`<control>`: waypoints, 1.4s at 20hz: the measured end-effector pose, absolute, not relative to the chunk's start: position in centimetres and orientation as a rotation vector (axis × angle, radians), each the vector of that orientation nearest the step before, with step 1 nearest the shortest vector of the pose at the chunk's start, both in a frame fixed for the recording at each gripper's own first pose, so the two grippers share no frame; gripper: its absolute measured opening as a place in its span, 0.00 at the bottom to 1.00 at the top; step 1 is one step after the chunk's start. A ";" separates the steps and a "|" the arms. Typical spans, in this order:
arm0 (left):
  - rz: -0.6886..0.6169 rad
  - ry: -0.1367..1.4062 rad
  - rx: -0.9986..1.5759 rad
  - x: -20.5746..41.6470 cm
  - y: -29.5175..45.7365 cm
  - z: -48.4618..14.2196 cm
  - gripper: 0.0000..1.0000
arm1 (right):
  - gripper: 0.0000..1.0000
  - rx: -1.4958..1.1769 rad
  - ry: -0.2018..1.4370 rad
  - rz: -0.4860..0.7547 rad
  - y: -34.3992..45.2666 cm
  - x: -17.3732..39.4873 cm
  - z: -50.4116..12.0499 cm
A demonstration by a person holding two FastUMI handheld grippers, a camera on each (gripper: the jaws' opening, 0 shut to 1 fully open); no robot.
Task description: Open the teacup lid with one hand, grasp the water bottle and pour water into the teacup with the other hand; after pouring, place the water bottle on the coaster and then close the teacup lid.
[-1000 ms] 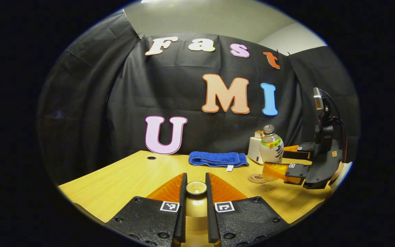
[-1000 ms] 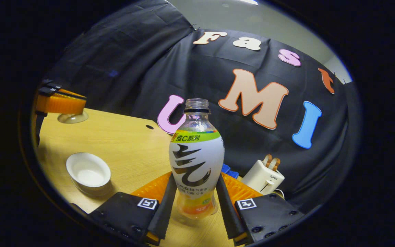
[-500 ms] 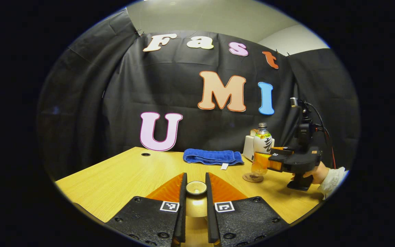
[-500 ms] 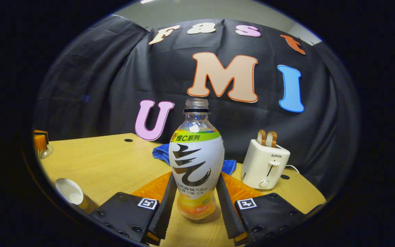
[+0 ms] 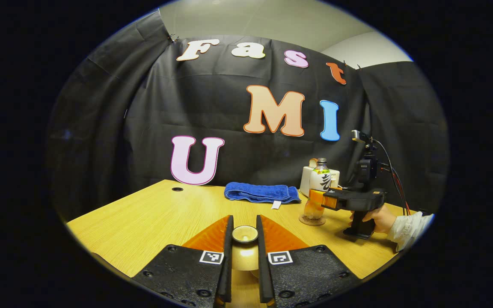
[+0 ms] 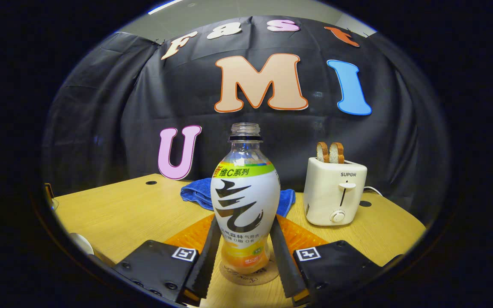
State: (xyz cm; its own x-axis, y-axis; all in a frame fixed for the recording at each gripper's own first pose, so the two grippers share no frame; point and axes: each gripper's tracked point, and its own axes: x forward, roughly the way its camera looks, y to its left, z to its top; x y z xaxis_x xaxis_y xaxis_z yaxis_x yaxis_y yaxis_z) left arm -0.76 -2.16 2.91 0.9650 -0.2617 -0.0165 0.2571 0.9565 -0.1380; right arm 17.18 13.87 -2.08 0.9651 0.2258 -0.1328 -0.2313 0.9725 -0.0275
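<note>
- Left gripper view: the left gripper (image 5: 245,256) sits at 6 o'clock with its jaws clamped on the knob of the teacup lid (image 5: 245,234), one finger pressing each side, above the wooden table (image 5: 144,222).
- Toward 3 o'clock, the right gripper (image 5: 321,200) is held by a hand (image 5: 379,217) in a pale sleeve; it grips the water bottle (image 5: 320,188), which stands upright on the round coaster (image 5: 312,220).
- Just behind the bottle, a white toaster (image 5: 306,182) is partly hidden; at about 2 o'clock from the lid a folded blue towel (image 5: 259,192) lies near the table's far edge.
- Right gripper view: the right gripper (image 6: 243,256) at 6 o'clock has its jaws closed on the lower body of the uncapped water bottle (image 6: 245,201), both fingers touching its sides.
- The bottle's base rests on the coaster (image 6: 250,276), upright.
- At 3 o'clock from the bottle stands the toaster (image 6: 334,192) with two slices of bread (image 6: 330,152) in its slots; the blue towel (image 6: 197,194) lies behind the bottle.
- At 8 o'clock, near the edge, a sliver of the white teacup (image 6: 81,244) shows on the table (image 6: 122,214), well apart from the bottle.
</note>
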 end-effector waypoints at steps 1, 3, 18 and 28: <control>-0.265 0.034 -0.136 -0.8 -2.3 2.9 0.23 | 0.69 -0.045 0.128 0.225 13.7 17.3 -2.2; -0.271 0.033 -0.138 -0.9 -2.5 3.1 0.23 | 0.69 -0.038 0.139 0.215 13.5 17.6 -2.7; -0.303 0.041 -0.119 -1.0 -4.5 3.1 0.23 | 0.94 -0.016 0.176 0.197 12.2 16.9 -3.7; -0.371 0.103 -0.073 -0.7 -8.3 0.5 0.23 | 0.96 -0.066 0.077 0.188 9.7 12.7 -0.5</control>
